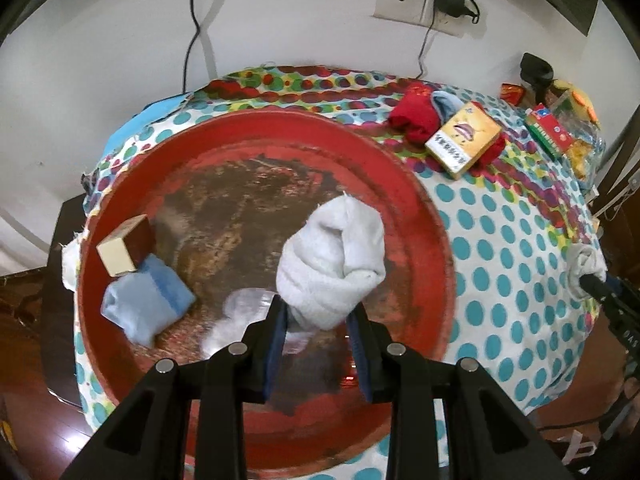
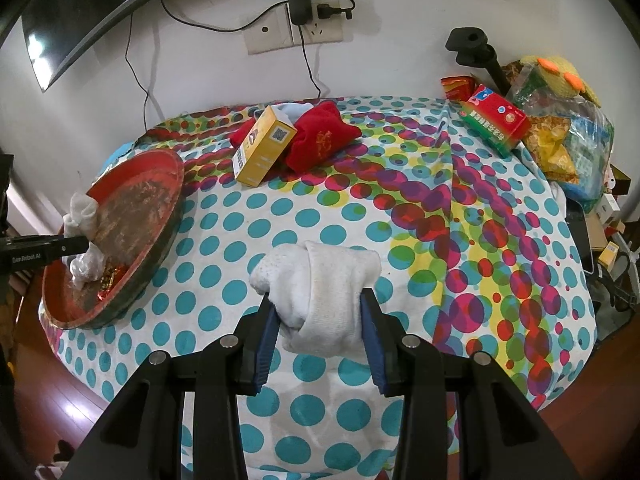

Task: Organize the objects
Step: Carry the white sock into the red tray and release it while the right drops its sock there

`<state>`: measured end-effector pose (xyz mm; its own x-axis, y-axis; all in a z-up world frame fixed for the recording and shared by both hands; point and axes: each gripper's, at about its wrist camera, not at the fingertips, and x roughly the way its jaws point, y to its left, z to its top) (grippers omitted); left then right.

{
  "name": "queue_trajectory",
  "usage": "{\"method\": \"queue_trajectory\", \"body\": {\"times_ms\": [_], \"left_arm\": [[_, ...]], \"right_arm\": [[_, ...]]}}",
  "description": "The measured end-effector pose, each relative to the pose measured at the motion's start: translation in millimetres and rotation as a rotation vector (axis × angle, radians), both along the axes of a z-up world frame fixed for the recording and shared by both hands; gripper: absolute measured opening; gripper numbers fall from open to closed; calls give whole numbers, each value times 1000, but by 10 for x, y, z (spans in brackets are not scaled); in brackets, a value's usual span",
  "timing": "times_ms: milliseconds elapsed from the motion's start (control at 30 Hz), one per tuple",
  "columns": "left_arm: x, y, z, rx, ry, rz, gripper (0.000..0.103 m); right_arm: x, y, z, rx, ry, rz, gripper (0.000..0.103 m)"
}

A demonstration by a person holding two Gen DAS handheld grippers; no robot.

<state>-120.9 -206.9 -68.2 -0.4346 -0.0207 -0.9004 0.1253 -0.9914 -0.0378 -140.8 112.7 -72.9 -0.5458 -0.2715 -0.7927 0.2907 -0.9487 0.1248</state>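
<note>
My left gripper (image 1: 318, 312) is shut on a rolled white sock (image 1: 332, 256), held over the worn middle of a round red tray (image 1: 436, 240). Inside the tray lie a small cream-and-red box (image 1: 124, 246), a light blue sock (image 1: 144, 304) and a pale crumpled thing (image 1: 240, 308) under the fingers. My right gripper (image 2: 318, 304) is shut on a second rolled white sock (image 2: 320, 288) just above the dotted tablecloth (image 2: 304, 216). The right wrist view shows the tray (image 2: 168, 220) at the left, with the left gripper (image 2: 80, 246) over it.
A yellow box (image 2: 262, 146) leans on red socks (image 2: 320, 140) at the back of the table, with a light blue sock behind. A red-and-green box (image 2: 494, 118), snack bags (image 2: 556, 152) and a black stand (image 2: 472, 46) crowd the back right corner. A wall socket with cables is behind.
</note>
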Motion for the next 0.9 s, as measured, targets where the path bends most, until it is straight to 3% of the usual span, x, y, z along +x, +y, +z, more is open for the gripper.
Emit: {"method": "queue_trajectory", "body": {"times_ms": [467,900], "left_arm": [[-32,-466,-130,-25,-32,35,31],[-50,-608,-206,-27,-45,48,31]], "right_arm": [[-4,-121,-90,51,-18,6,37],[-44,-146,-109,60,-11,-5,37]]}}
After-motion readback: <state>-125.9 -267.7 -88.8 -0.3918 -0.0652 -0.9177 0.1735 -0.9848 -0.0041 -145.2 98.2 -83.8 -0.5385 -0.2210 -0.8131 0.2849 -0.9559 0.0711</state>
